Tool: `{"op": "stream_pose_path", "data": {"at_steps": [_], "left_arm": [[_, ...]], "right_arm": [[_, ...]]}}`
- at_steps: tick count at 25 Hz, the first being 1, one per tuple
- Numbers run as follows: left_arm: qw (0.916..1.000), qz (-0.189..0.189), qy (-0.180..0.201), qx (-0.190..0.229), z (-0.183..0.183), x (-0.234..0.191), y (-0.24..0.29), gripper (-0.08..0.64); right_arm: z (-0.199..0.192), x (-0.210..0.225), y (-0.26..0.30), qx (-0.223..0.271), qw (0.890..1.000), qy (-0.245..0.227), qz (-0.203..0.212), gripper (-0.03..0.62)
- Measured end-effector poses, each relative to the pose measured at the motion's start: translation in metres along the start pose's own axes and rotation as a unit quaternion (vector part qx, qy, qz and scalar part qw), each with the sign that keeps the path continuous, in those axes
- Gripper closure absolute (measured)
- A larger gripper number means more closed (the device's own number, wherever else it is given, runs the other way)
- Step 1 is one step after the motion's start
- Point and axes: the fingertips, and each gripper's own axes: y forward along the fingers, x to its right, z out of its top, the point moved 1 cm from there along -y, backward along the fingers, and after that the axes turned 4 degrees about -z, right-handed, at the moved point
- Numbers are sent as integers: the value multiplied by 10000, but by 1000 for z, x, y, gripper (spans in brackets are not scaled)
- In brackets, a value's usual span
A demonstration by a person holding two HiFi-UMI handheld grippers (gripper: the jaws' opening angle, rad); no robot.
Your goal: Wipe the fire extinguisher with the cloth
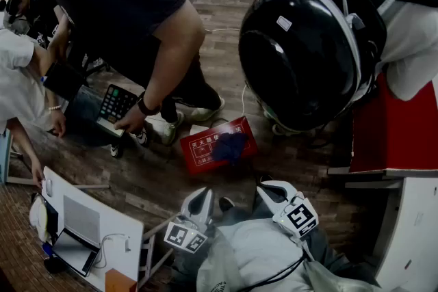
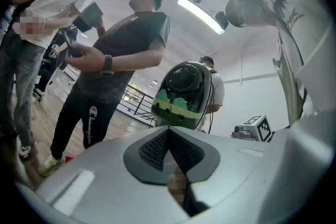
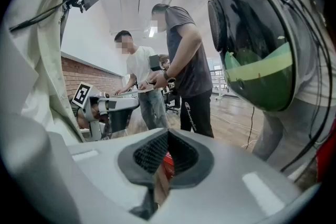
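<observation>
A flat red fire-extinguisher box [image 1: 205,146] with white lettering lies on the wooden floor, and a dark blue cloth [image 1: 230,146] is bunched on top of it. My left gripper [image 1: 204,193] and my right gripper [image 1: 264,184] hover side by side close to my body, short of the box and apart from it. Both are shut with nothing between their pads. In the left gripper view the left gripper [image 2: 168,132] points level at the people. In the right gripper view the right gripper [image 3: 168,136] tilts down, and a strip of the red box [image 3: 168,163] shows through its jaw gap.
A person in a black shirt [image 1: 123,3] bends over the floor holding a keypad device [image 1: 117,104] left of the box. A large black domed helmet [image 1: 301,44] hangs above the box's right. A white table with a laptop [image 1: 85,223] stands lower left, a red cabinet [image 1: 393,130] at right.
</observation>
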Motion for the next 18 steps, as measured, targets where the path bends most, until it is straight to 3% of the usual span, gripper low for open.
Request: {"op": "stream_pose_path", "data": {"at_steps": [18], "left_arm": [[9993, 322, 57, 178, 3, 2, 9, 557]], "right_arm": [[7, 26, 5, 140, 9996, 16, 256, 591]]}}
